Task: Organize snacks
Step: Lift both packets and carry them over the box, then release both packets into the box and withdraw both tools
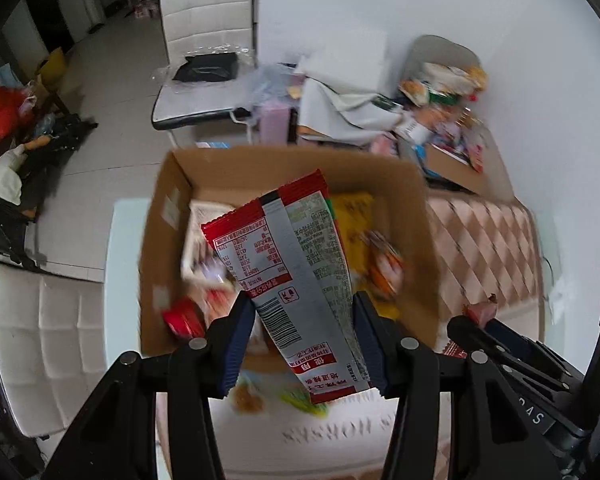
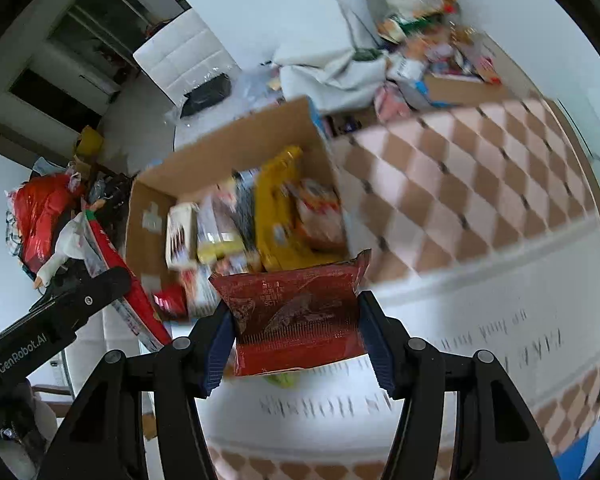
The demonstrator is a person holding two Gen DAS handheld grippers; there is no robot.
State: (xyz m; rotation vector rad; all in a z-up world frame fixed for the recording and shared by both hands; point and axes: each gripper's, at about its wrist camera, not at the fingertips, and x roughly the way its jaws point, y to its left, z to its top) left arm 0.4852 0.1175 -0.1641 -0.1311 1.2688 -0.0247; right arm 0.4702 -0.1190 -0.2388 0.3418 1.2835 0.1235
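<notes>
You are partway through: the cardboard box [image 1: 220, 168] already holds a good many packets, among them a yellow bag [image 2: 278, 216] against its far right side, and two more are on their way in. Your left gripper [image 1: 304, 320] is pinching a red and silver packet [image 1: 284, 256] just above the near edge of the box, and your right gripper [image 2: 296, 320] is clamped on a dark red packet [image 2: 296, 316] at the same near edge, slightly to the right. Neither is released yet. Beyond the box, well behind its far right corner, a heap of snacks [image 1: 440, 120] waits on the checked tablecloth [image 2: 460, 184], so I judge plenty of sorting remains.
</notes>
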